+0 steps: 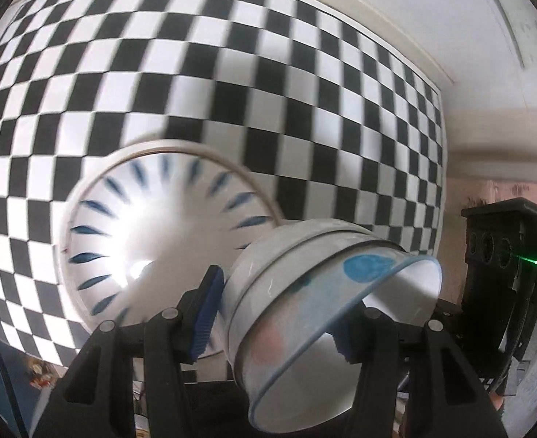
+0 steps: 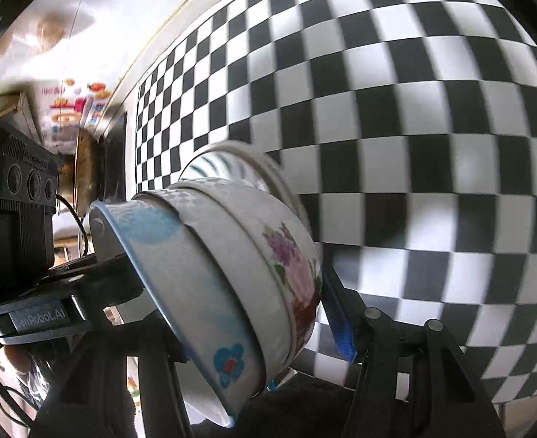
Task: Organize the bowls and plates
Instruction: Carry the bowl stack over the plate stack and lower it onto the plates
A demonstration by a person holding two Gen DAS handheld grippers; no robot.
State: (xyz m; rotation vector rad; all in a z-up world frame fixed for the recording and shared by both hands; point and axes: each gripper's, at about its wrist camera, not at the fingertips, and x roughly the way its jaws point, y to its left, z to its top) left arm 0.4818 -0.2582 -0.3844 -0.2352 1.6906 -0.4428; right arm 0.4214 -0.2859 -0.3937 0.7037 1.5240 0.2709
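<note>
The stack of white ceramic bowls [image 1: 305, 314] is being clamped by both grippers [image 1: 275, 314] [image 2: 264, 328]; tilting, it could slip onto the striped plate [image 1: 166, 233].

Bright daylight; motion blur; fisheye warp

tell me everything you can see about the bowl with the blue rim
The bowl with the blue rim looks like glazed white ceramic, with a thin blue rim line, pale blue patches and a small blue flower with a red centre. It sits nested in a floral bowl, both tipped on their sides above the checkered cloth, gripped by the left tool and right tool.
</note>
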